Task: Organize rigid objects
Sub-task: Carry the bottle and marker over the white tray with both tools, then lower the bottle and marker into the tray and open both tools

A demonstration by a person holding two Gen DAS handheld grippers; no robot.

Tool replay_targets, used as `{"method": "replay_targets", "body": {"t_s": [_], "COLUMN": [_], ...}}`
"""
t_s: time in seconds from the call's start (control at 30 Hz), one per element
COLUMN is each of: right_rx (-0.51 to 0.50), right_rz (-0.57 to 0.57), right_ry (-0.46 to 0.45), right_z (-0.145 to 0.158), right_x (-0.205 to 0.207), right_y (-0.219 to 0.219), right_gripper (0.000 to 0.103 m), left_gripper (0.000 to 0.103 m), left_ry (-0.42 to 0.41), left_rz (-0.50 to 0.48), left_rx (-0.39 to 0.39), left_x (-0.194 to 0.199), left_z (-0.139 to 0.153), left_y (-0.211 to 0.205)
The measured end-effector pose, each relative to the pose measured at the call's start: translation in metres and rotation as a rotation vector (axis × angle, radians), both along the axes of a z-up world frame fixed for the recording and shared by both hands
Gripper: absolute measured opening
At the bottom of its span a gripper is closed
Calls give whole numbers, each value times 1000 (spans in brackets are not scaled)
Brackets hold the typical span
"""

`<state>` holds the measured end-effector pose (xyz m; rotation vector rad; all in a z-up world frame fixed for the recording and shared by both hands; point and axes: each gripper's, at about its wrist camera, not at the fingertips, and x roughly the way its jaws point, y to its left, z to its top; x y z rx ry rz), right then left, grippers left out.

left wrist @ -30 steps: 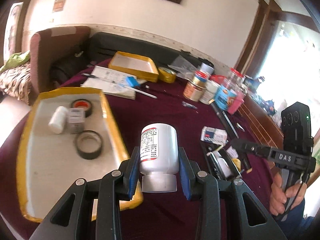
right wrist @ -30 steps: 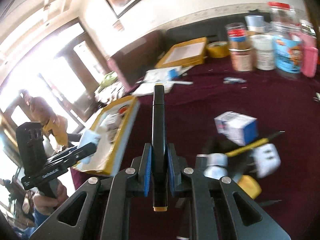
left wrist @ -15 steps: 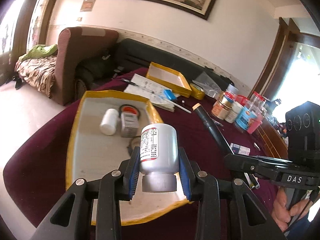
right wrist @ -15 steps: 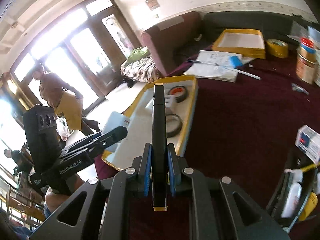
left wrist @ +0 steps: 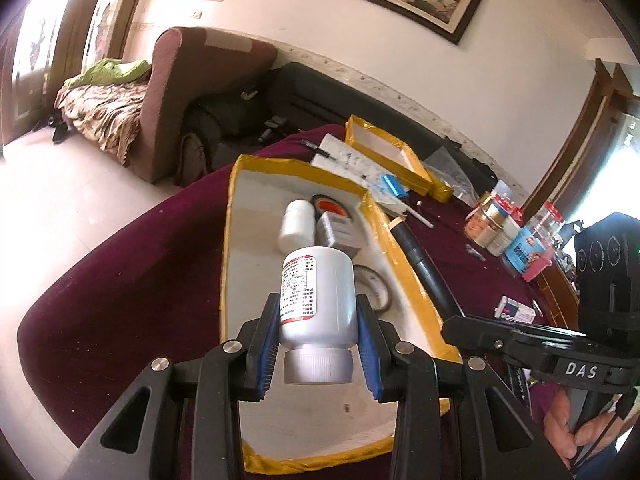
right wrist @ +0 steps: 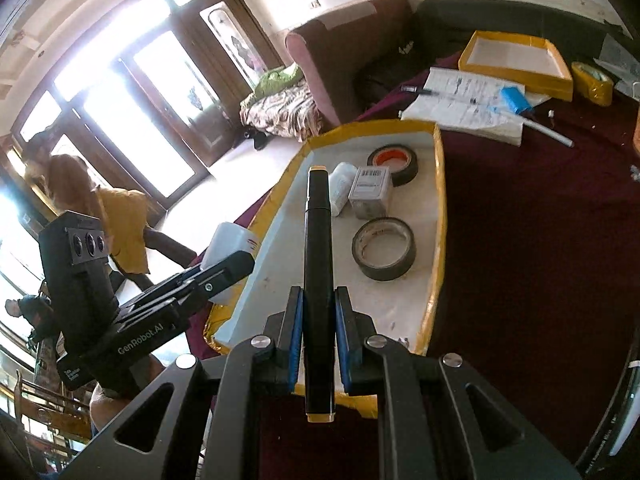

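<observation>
Marker (right wrist: 318, 280) lengthwise along gripper fingers

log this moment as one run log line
left gripper: shut on white bottle | right gripper: shut on black marker | both above yellow-rimmed tray

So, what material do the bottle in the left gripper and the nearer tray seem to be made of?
White bottle: probably plastic, smooth with a soft sheen, printed paper-like label, ribbed grey cap.
Tray: looks like white foam or card board, matte and scuffed, its rim wrapped in glossy, wrinkled yellow tape. The core material is uncertain.
</observation>
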<state>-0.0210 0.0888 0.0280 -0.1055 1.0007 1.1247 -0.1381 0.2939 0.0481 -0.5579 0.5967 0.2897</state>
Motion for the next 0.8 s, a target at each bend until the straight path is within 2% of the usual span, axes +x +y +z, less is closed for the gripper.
{"method": "replay_targets", "body": {"t_s": [0.17, 0.3, 0.43, 0.53, 0.63, 0.8], "right_rx": [-50, -87, -112, -113, -123, -132], "right_rz": [24, 42, 37, 28, 7, 14], "right_ry": [52, 56, 17, 3, -48, -56], "right_z": [-22, -37, -44, -45, -45, -46], "right_x": [2, -3, -3, -2, -1, -1], "right_y": [15, 25, 32, 36, 38, 39], "right_gripper": [14, 15, 14, 14, 14, 14], "left_gripper": [37, 38, 38, 37, 38, 38], "left_ry": [33, 64, 86, 95, 99, 131], "left_rz": [-24, -50, -45, -29, -24, -19], "left_rx": [-11, -14, 21, 23, 27, 37], "left_x": [8, 18, 22, 25, 30, 38], "left_z": [-12, -19, -21, -22, -21, -22], "left_y": [-4, -12, -18, -15, -14, -9]}}
